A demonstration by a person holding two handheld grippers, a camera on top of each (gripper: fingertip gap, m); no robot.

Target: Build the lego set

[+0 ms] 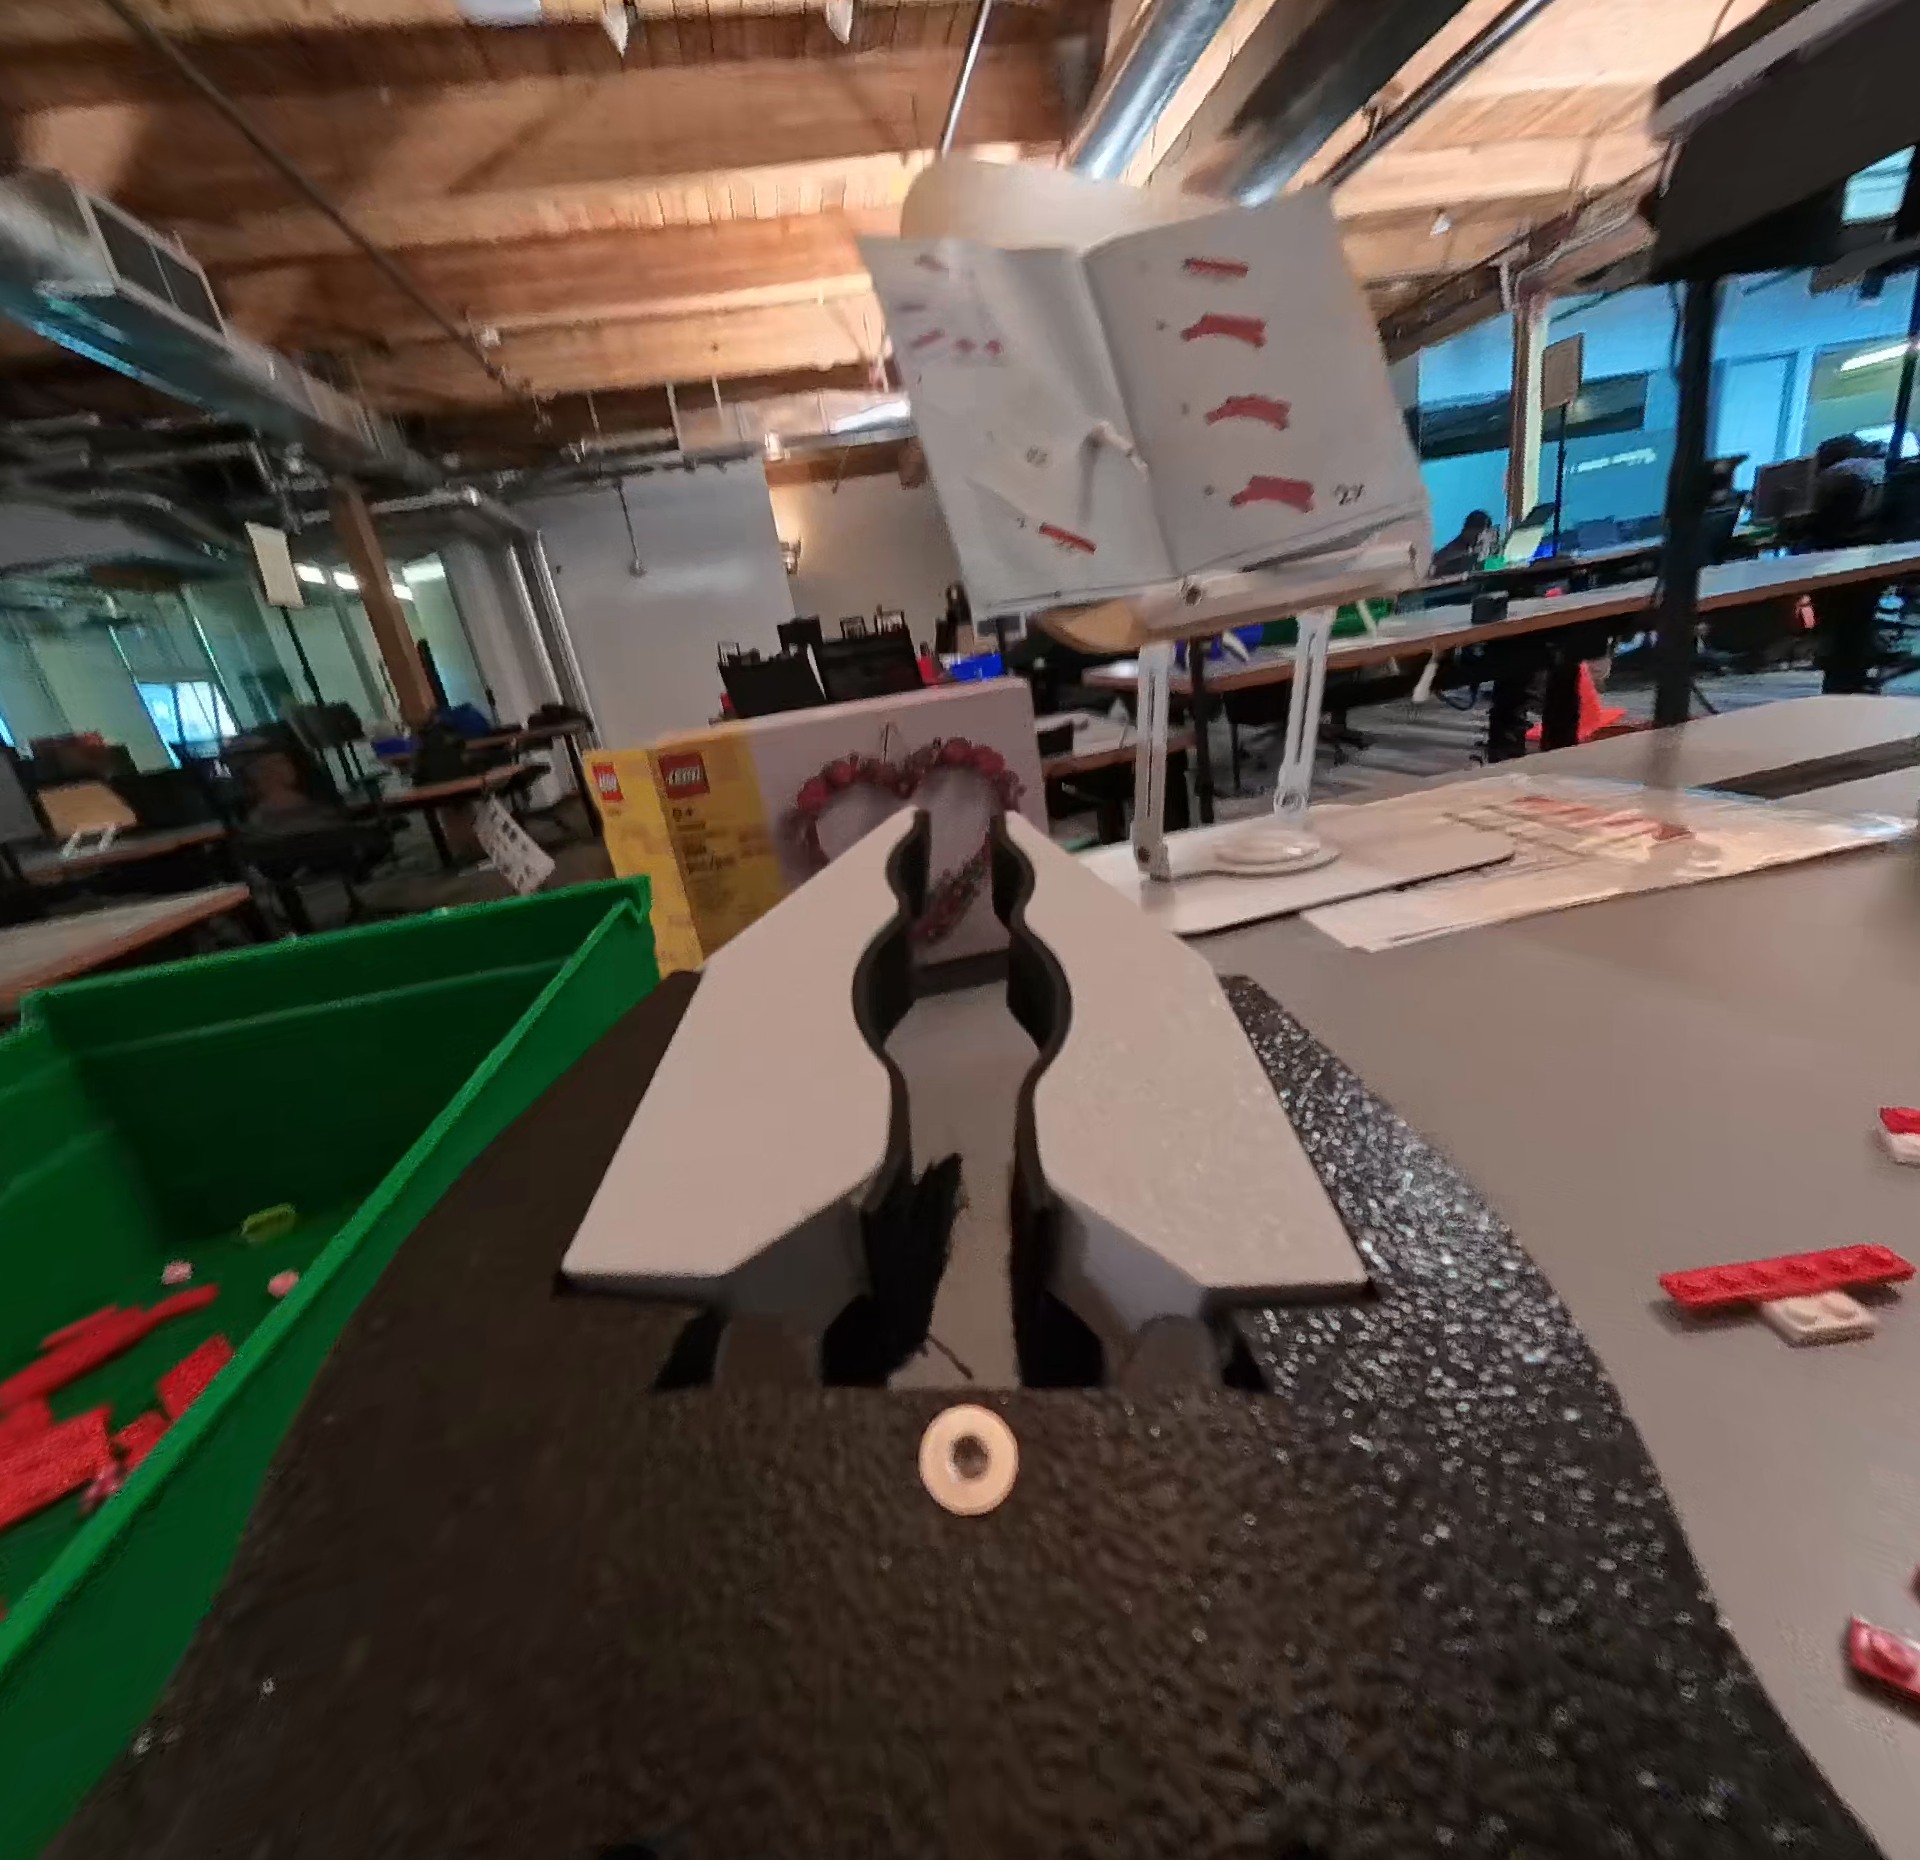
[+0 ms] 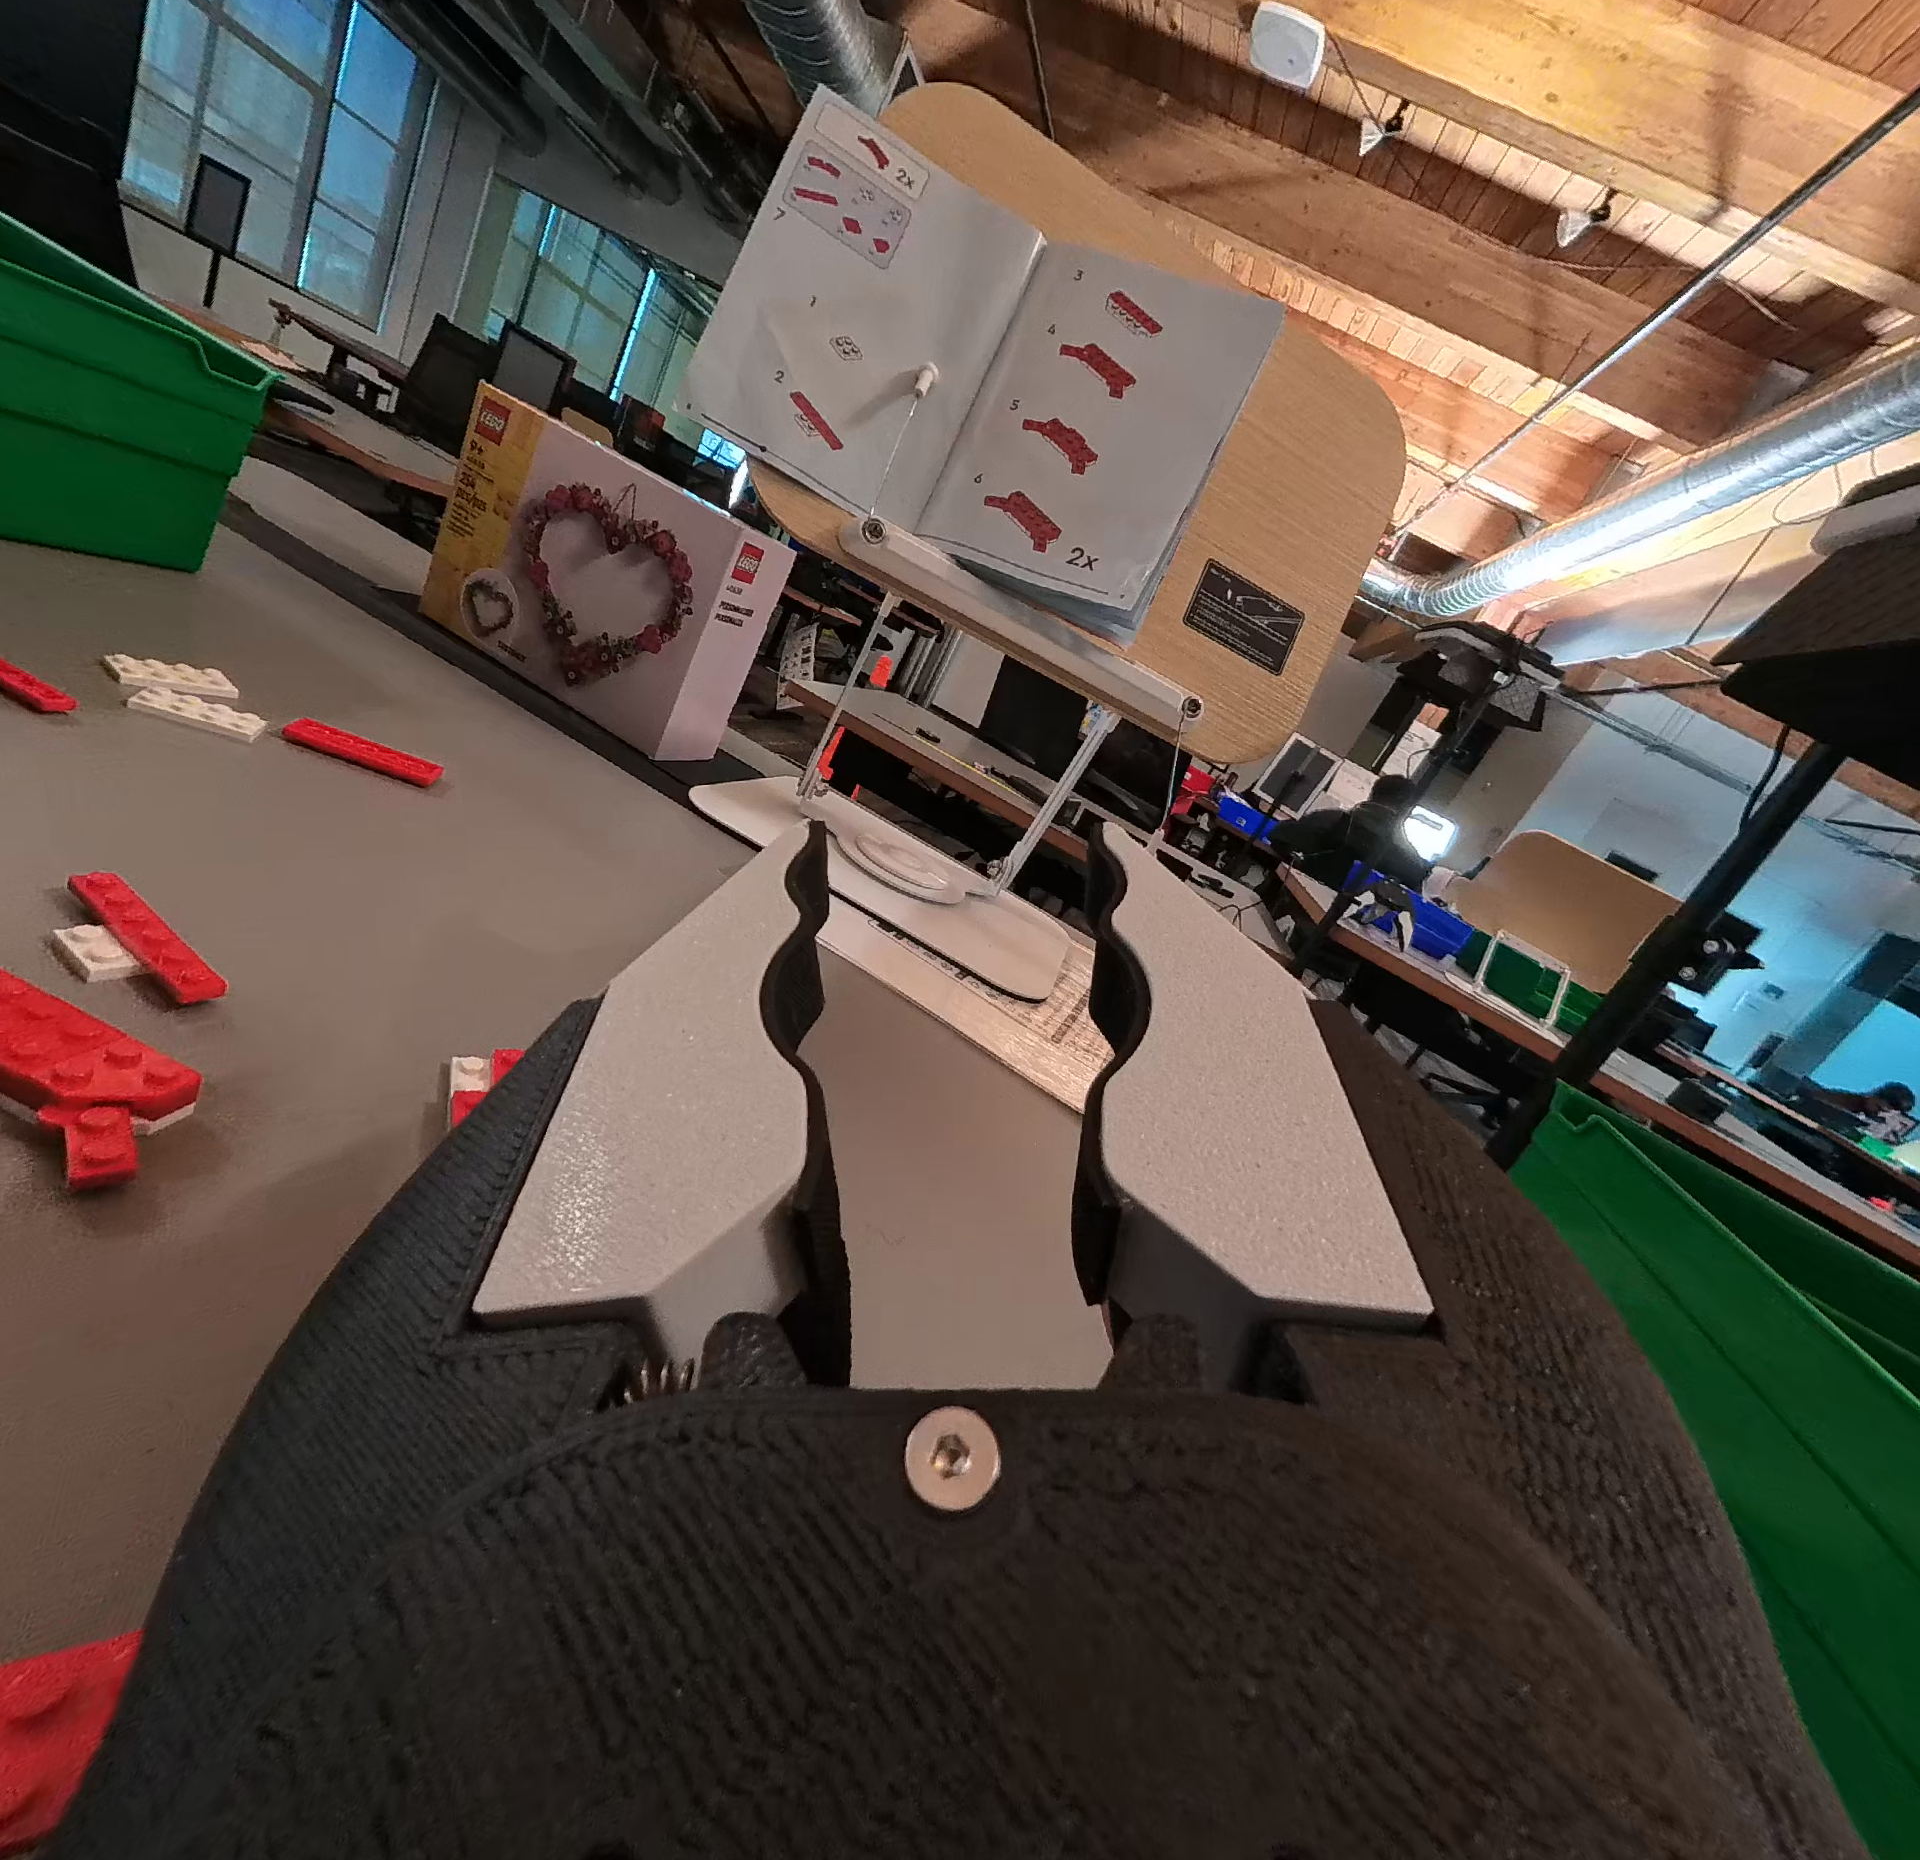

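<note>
Left tool (image 1: 961,844) narrowly parted, empty, right tool (image 2: 956,854) spread, empty, booklet (image 1: 1143,408) blurred

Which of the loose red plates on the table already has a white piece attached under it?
The red plate crossing a small white plate; the far long red plate lies alone.

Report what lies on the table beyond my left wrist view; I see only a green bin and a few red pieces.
Observer: Two white plates lie side by side on the grey table, with a long red plate close beside them.
Operator: Give me the right gripper's state.
Observer: The right gripper is open, with nothing between its fingers.
Operator: Check its right side.
Observer: Another green bin stands there, close to the gripper.
</note>
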